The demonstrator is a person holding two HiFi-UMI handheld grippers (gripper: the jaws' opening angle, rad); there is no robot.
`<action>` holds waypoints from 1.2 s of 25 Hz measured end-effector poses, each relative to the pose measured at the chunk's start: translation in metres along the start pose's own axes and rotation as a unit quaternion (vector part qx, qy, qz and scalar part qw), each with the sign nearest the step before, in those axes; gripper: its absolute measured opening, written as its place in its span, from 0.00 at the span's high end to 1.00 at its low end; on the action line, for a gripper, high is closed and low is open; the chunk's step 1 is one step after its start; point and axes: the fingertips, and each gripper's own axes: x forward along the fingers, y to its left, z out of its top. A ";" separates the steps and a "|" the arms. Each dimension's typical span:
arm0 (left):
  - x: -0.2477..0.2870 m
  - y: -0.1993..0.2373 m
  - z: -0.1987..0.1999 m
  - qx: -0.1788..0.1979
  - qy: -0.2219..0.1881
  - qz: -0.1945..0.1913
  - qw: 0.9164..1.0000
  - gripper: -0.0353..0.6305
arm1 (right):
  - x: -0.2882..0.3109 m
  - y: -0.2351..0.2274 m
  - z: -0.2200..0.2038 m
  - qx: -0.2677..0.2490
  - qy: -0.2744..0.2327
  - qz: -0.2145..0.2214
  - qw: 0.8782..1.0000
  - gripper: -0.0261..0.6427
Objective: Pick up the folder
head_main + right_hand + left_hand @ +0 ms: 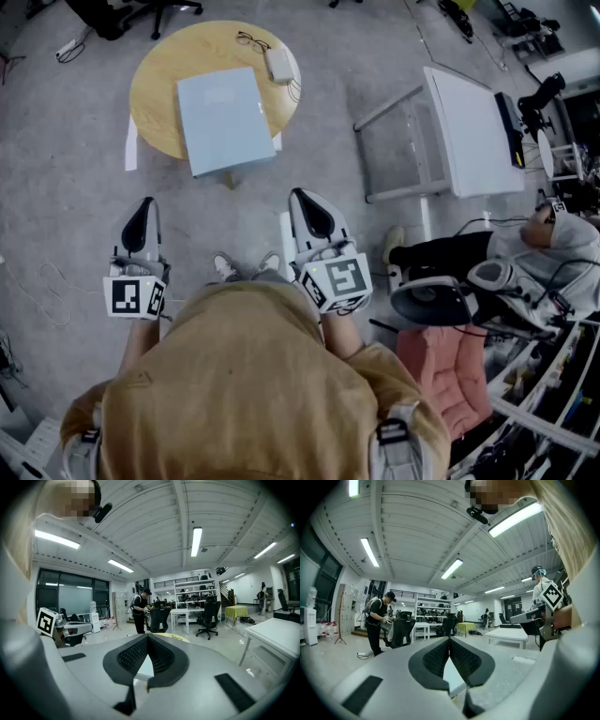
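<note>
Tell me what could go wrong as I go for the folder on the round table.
1. Both the left tongs and right tongs are shut; unopened, they would likely shove the folder instead of gripping it.
2. The folder overhangs the near edge of the round table; a nudge might tip it off.
3. Glasses and a white adapter lie by its far corner; sliding the folder could sweep them.
</note>
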 end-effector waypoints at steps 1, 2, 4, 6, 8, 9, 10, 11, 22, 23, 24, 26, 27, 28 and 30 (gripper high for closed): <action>0.001 -0.005 0.000 -0.001 0.000 -0.005 1.000 0.94 | 0.001 -0.001 0.002 0.000 -0.001 0.000 1.000 0.96; 0.003 -0.009 0.000 -0.002 0.001 -0.009 1.000 0.94 | 0.003 -0.001 0.003 -0.001 -0.002 0.001 1.000 0.96; 0.004 -0.013 0.001 -0.005 0.002 -0.011 1.000 0.94 | 0.004 0.000 0.006 -0.003 -0.004 0.004 1.000 0.96; 0.004 -0.013 0.004 -0.008 0.000 -0.011 1.000 0.94 | 0.004 0.003 0.008 -0.006 -0.003 0.007 1.000 0.96; 0.004 -0.012 0.004 -0.008 0.000 -0.013 1.000 0.94 | 0.003 0.004 0.007 -0.004 0.000 0.005 1.000 0.96; 0.004 -0.012 0.003 -0.009 0.001 -0.014 1.000 0.94 | 0.002 0.004 0.005 -0.001 0.002 0.003 1.000 0.96; 0.003 -0.011 0.000 -0.011 0.004 -0.016 1.000 0.94 | 0.001 0.004 0.002 0.001 0.005 0.000 1.000 0.96; 0.002 -0.010 -0.004 -0.014 0.008 -0.016 1.000 0.94 | 0.000 0.004 -0.001 0.003 0.008 -0.002 1.000 0.96; 0.015 -0.006 -0.025 -0.027 0.031 -0.035 0.999 0.94 | 0.000 -0.008 -0.025 0.082 0.015 -0.020 0.996 0.96; 0.018 -0.007 -0.024 -0.025 0.033 -0.036 0.999 0.94 | 0.001 -0.011 -0.026 0.083 0.017 -0.020 0.996 0.96; 0.021 -0.007 -0.023 -0.024 0.035 -0.035 0.998 0.94 | 0.004 -0.014 -0.027 0.086 0.018 -0.020 0.996 0.96; 0.029 -0.006 -0.024 -0.023 0.040 -0.032 0.998 0.94 | 0.010 -0.021 -0.029 0.092 0.020 -0.018 0.995 0.96; 0.033 -0.006 -0.026 -0.024 0.043 -0.030 0.998 0.94 | 0.014 -0.025 -0.031 0.094 0.021 -0.015 0.995 0.96; 0.038 -0.007 -0.027 -0.024 0.045 -0.027 0.998 0.94 | 0.018 -0.029 -0.032 0.096 0.023 -0.012 0.995 0.96; 0.051 -0.010 -0.028 -0.022 0.048 -0.021 0.998 0.94 | 0.026 -0.042 -0.034 0.098 0.024 -0.004 0.995 0.96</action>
